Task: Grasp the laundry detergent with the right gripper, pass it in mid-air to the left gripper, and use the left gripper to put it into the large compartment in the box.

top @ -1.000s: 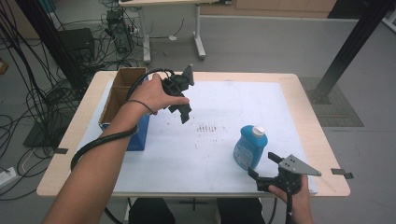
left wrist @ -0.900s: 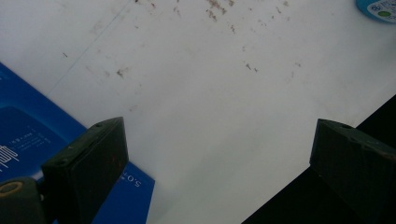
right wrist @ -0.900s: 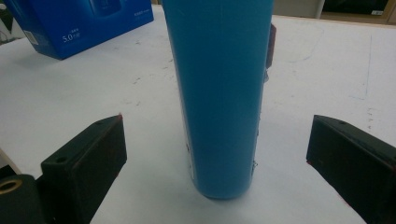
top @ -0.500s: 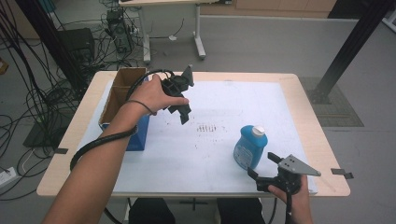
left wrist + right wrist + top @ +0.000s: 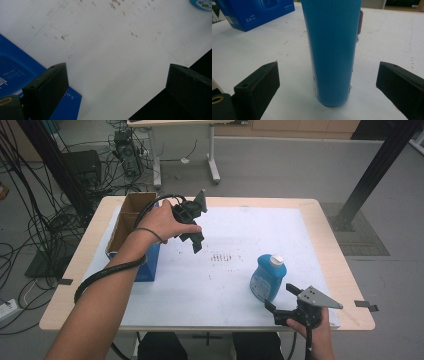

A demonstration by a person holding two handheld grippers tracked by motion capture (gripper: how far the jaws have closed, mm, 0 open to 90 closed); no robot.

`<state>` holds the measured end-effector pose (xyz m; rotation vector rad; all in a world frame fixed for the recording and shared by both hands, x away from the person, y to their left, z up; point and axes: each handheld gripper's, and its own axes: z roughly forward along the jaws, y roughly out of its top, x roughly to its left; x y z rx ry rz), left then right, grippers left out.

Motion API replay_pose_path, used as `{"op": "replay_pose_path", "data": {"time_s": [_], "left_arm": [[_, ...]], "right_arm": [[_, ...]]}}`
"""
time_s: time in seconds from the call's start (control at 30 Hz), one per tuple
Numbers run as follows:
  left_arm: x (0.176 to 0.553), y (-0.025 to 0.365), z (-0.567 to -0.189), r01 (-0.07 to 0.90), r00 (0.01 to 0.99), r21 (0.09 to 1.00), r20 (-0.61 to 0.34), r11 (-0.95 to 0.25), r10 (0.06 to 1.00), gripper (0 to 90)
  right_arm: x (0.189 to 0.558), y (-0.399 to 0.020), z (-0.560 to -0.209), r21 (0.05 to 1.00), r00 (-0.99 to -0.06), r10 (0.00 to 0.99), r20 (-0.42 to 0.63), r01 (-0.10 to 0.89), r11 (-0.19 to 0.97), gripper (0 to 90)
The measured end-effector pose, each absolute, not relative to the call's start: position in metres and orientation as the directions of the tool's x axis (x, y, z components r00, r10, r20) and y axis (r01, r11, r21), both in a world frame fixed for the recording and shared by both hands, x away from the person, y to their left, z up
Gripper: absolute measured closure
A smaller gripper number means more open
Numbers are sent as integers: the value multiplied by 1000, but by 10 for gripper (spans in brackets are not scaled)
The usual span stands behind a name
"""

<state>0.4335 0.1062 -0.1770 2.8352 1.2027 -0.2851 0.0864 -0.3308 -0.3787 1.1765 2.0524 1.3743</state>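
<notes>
One blue bottle [image 5: 267,279] stands upright on the white sheet [image 5: 240,225] covering the table, toward the near right corner. It has a flattened, rounded body of bright sky-blue plastic, a white cap on a short neck, and a pale label on its broad face, the print too small to read. In the right gripper view the bottle [image 5: 331,50] rises as a smooth, glossy blue column straight ahead, its base resting flat on the sheet and casting a soft shadow.

Just behind it, at the near edge, the right gripper [image 5: 281,301] is held low with its jaws spread wide; the bottle sits between and slightly beyond them, touching neither.

Far to the left, the left gripper [image 5: 196,239] is raised above the sheet in the person's hand, tilted downward, well apart from the bottle. Its jaws are spread open too, with nothing between them but the stained white sheet below.

Beside that hand, along the left edge, an open cardboard box [image 5: 131,218] lies against a dark blue carton [image 5: 149,265] with white lettering on its side.
</notes>
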Motion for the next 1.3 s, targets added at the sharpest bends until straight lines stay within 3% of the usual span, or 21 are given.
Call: {"op": "replay_pose_path", "data": {"time_s": [1.3], "left_arm": [[429, 102, -172, 706, 693, -18, -189, -708, 695, 48]], "right_arm": [[114, -318, -400, 904, -588, 802, 111, 395, 165, 47]]}}
